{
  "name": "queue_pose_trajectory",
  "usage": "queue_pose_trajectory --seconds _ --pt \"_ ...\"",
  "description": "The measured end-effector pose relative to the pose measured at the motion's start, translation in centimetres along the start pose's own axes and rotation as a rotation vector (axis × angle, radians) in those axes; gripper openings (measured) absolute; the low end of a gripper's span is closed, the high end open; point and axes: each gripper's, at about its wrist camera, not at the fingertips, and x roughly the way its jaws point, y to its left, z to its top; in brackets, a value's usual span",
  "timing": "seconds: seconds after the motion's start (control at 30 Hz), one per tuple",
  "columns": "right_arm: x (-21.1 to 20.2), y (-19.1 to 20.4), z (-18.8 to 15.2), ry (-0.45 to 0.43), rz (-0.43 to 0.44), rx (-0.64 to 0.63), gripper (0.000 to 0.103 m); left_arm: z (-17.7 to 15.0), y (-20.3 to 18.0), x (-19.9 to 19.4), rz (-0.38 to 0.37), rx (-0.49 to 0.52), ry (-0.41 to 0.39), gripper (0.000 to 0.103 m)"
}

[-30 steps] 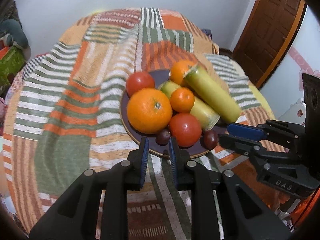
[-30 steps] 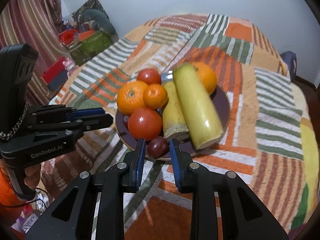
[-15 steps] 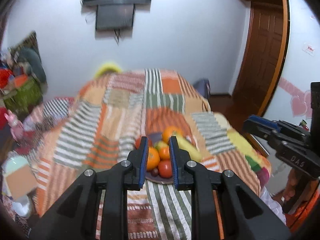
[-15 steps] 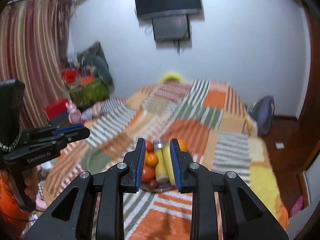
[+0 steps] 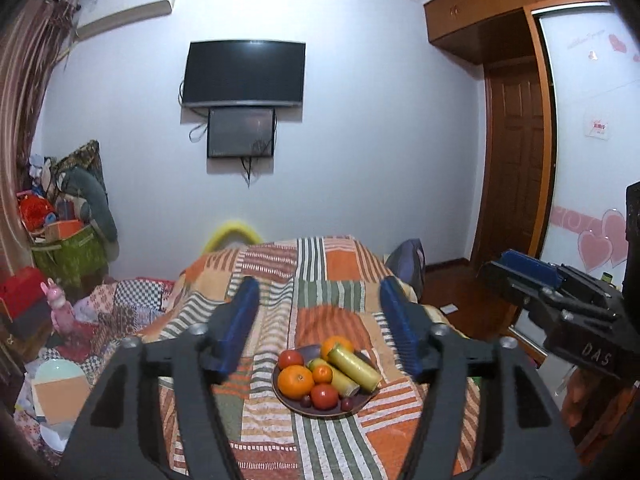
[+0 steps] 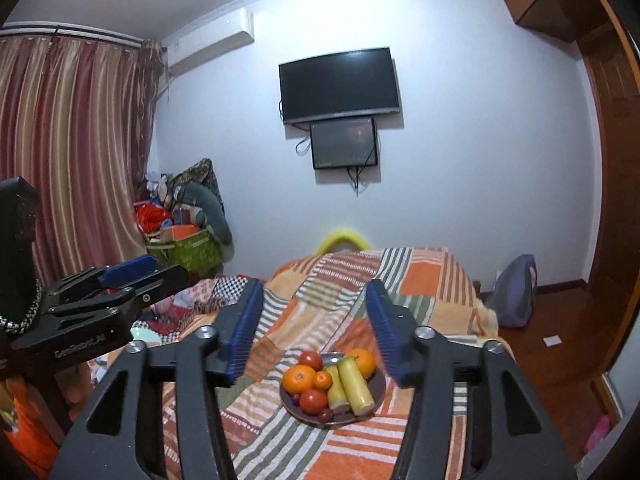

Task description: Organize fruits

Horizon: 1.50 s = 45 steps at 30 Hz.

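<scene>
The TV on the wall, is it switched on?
No, the TV screen is plain black, showing no picture, only a faint glint of light along its top edge.

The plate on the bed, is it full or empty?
Full: the plate is piled with oranges, tomatoes and yellow-green stalks.

Lower centre: round dark plate (image 5: 298, 407) of oranges, tomatoes, yellow-green cylinders, on striped patchwork bedspread (image 5: 328, 272). Left gripper (image 5: 320, 330) jaws opening (nothing between). Black wall television (image 5: 244, 74) above.
</scene>
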Motion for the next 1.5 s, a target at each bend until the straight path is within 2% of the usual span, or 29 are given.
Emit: queue_pose_trajectory --seconds 0.07,0.17,0.27,0.4,0.53,0.73,1.5 --pt "0.1 0.1 0.0 -0.006 -0.004 -0.001 0.060 0.1 -0.2 -0.7 0.006 0.005 -0.013 0.071" --pt "-0.1 0.3 0.0 -0.020 -0.018 -0.001 0.074 0.2 -0.4 -1.5 0.020 0.009 -0.030 0.081" --pt "-0.3 0.4 0.0 -0.030 -0.031 -0.002 0.082 0.2 -0.4 -1.5 0.024 0.003 -0.041 0.085" --pt "-0.9 0.8 0.0 -0.038 -0.050 -0.012 0.087 -0.1 -0.4 -2.3 0.032 -0.002 -0.053 0.093" --pt "-1.9 0.9 -0.7 -0.055 -0.070 -0.013 0.103 -0.2 0.0 -2.6 0.048 -0.002 -0.066 0.100" --pt "-2.1 1.0 -0.7 -0.068 -0.099 -0.022 0.103 -0.5 -0.2 -2.9 0.044 0.001 -0.066 0.101" --pt "-2.7 1.0 -0.6 -0.070 -0.117 -0.011 0.103 -0.7 -0.5 -2.6 0.040 0.000 -0.053 0.102"
